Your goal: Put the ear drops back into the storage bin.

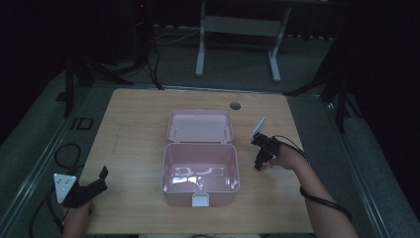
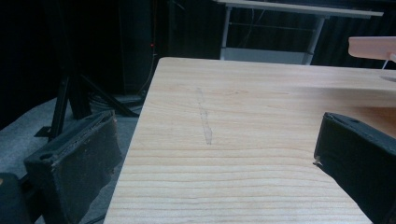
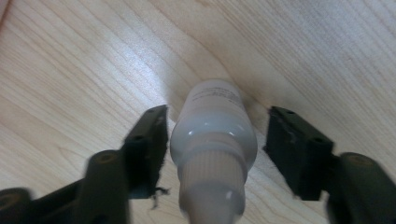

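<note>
While a small white bottle point(image 3: 213, 135) stands on the pale wood-grain table point(image 1: 133, 129) just right of the open pink plastic box point(image 1: 200, 171), the right gripper point(image 3: 212, 144) brackets it, jaws spread; closing squarely on its smooth round body looks wisest. The left gripper point(image 2: 210, 163) idles, released.

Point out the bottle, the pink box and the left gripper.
bottle point(image 3: 214, 123): right gripper view, its white body.
pink box point(image 1: 200, 194): high view, front wall.
left gripper point(image 1: 94, 184): high view, between its jaws.
</note>
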### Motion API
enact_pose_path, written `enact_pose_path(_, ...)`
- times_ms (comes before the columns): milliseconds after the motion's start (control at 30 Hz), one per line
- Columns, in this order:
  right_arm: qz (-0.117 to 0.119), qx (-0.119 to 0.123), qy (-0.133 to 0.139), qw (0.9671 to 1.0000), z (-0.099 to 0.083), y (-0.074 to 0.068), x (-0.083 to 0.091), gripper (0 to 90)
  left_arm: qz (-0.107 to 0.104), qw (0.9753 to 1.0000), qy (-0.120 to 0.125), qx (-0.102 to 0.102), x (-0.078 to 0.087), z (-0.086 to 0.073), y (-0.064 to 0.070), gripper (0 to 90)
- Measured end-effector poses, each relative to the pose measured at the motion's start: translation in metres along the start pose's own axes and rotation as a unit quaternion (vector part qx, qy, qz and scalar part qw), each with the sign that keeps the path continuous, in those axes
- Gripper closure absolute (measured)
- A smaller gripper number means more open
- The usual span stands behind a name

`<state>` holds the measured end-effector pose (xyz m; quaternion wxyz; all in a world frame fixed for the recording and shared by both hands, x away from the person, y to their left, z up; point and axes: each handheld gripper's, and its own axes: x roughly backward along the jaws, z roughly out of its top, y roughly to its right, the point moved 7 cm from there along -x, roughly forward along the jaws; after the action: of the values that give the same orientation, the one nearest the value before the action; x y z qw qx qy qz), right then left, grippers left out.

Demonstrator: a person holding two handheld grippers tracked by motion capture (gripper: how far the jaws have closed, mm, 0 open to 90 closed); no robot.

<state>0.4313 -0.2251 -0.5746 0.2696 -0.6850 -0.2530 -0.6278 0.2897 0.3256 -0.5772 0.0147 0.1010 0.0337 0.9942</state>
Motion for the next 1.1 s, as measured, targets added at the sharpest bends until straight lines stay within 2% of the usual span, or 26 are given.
enact_pose_path(67, 0.001, 0.002, 0.0, 1.0, 0.001, -0.001, 0.0, 45.6, 0.0, 1.0, 0.0, 0.0, 0.0, 0.0, 0.0, 0.5)
enact_pose_path(167, -0.001, 0.003, -0.005, 1.0, 0.002, -0.001, -0.002, 55.6, 0.0, 1.0, 0.0, 0.0, 0.0, 0.0, 0.0, 0.5)
enact_pose_path(233, 0.002, 0.004, -0.005, 1.0, 0.003, -0.002, -0.002, 57.7, 0.0, 1.0, -0.001, 0.0, 0.0, 0.0, 0.0, 0.5)
enact_pose_path(267, -0.011, 0.019, -0.002, 0.9997, 0.003, -0.003, 0.0, 59.3, 0.0, 1.0, 0.0, 0.0, 0.0, 0.0, 0.0, 0.5)
enact_pose_path(300, -0.011, 0.019, -0.002, 0.9997, 0.003, -0.003, 0.0, 59.3, 0.0, 1.0, -0.001, 0.0, 0.0, 0.0, 0.0, 0.5)
enact_pose_path(367, -0.015, 0.04, 0.003, 0.9991, 0.002, -0.004, 0.004, 59.4, 0.0, 1.0, -0.001, 0.0, 0.0, 0.0, 0.0, 0.5)
enact_pose_path(433, -0.016, 0.046, 0.005, 0.9988, 0.001, -0.004, 0.006, 59.4, 0.0, 1.0, -0.001, 0.0, 0.0, 0.0, 0.0, 0.5)
enact_pose_path(467, -0.018, 0.066, 0.005, 0.9977, -0.002, -0.005, 0.008, 59.5, 0.0, 1.0, -0.001, 0.0, 0.0, 0.0, 0.0, 0.5)
enact_pose_path(533, -0.027, 0.085, 0.001, 0.996, -0.006, -0.006, 0.009, 59.5, 0.0, 1.0, -0.001, 0.0, 0.0, 0.0, 0.0, 0.5)
enact_pose_path(600, -0.037, 0.118, 0.0, 0.9923, -0.01, -0.008, 0.01, 59.4, 0.0, 1.0, -0.001, -0.001, 0.0, 0.0, 0.0, 0.5)
enact_pose_path(633, -0.037, 0.118, 0.0, 0.9923, -0.01, -0.008, 0.01, 59.4, 0.0, 1.0, -0.001, -0.001, 0.0, 0.0, 0.0, 0.5)
enact_pose_path(667, -0.046, 0.148, 0.007, 0.988, -0.013, -0.009, 0.01, 59.4, 0.0, 1.0, -0.001, 0.0, 0.0, 0.0, 0.0, 0.5)
enact_pose_path(700, -0.046, 0.158, 0.008, 0.9863, -0.015, -0.009, 0.01, 59.4, 0.001, 1.0, -0.001, -0.001, 0.0, 0.0, 0.0, 0.5)
enact_pose_path(733, -0.046, 0.158, 0.008, 0.9863, -0.015, -0.009, 0.01, 59.4, 0.001, 1.0, -0.001, -0.001, 0.0, 0.0, 0.0, 0.5)
enact_pose_path(833, -0.045, 0.192, 0.002, 0.9803, -0.022, -0.011, 0.011, 59.4, 0.001, 1.0, -0.002, 0.0, 0.0, 0.0, 0.0, 0.5)
enact_pose_path(867, -0.048, 0.206, -0.002, 0.9774, -0.025, -0.011, 0.011, 59.4, 0.001, 1.0, -0.002, 0.0, 0.0, 0.0, 0.0, 0.5)
enact_pose_path(967, -0.045, 0.222, -0.003, 0.974, -0.029, -0.012, 0.011, 59.5, 0.001, 1.0, -0.002, 0.0, 0.0, 0.0, 0.0, 0.5)
enact_pose_path(1000, -0.045, 0.222, -0.003, 0.974, -0.029, -0.012, 0.011, 59.5, 0.001, 1.0, -0.002, 0.0, 0.0, 0.0, 0.0, 0.5)
enact_pose_path(1033, -0.042, 0.23, -0.004, 0.9723, -0.031, -0.013, 0.011, 59.5, 0.001, 1.0, -0.002, 0.0, 0.0, 0.0, 0.0, 0.5)
enact_pose_path(1067, -0.039, 0.246, -0.006, 0.9684, -0.034, -0.015, 0.011, 59.5, 0.001, 1.0, -0.002, 0.0, 0.0, 0.0, 0.0, 0.5)
enact_pose_path(1100, -0.037, 0.256, -0.007, 0.966, -0.036, -0.017, 0.011, 59.5, 0.001, 1.0, -0.002, 0.0, 0.0, 0.0, 0.0, 0.5)
